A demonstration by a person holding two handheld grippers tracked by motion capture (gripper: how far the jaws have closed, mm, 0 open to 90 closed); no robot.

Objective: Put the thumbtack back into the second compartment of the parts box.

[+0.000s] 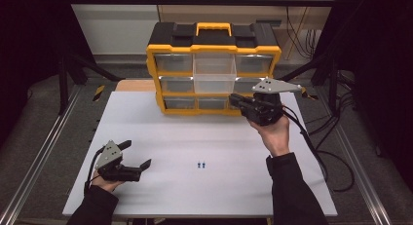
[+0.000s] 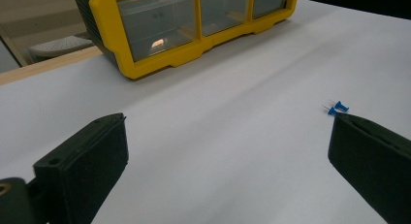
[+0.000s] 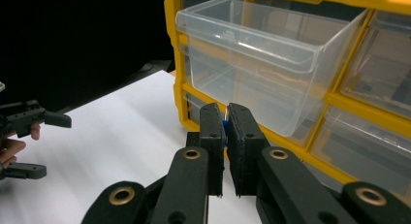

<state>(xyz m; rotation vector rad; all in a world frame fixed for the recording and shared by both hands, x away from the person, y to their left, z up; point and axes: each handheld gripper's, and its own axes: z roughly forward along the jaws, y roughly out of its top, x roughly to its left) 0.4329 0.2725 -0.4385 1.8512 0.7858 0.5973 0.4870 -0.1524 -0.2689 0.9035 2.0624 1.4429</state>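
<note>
2 blue pins (image 1: 201, 164) lie on the table (image 1: 195, 196); 1 more blue pin (image 3: 225, 126) sits clamped in the right gripper (image 3: 224, 118). 1 clear drawer (image 3: 264, 54) stands pulled out of the yellow cabinet (image 1: 213, 49), contents unclear. left gripper (image 1: 135, 156) is spread wide, holding nothing.

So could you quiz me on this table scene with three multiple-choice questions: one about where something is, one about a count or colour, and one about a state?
1. Where do the loose blue pushpins lie?
A. On the white table, between the two hands
B. Inside the pulled-out drawer
C. On top of the organizer

2. How many pushpins lie there?
A. Five
B. Two
C. None

3. How does the right gripper stand?
A. Wide open over the table
B. Shut on the organizer's handle
C. Shut on a small blue pin, in front of the clear drawer that is pulled out of the yellow organizer

Answers:
1 A: the high view shows them on the bare tabletop, near its middle.
2 B: two blue heads sit side by side.
3 C: the right gripper view shows blue pinched between the nearly closed jaws.
</note>
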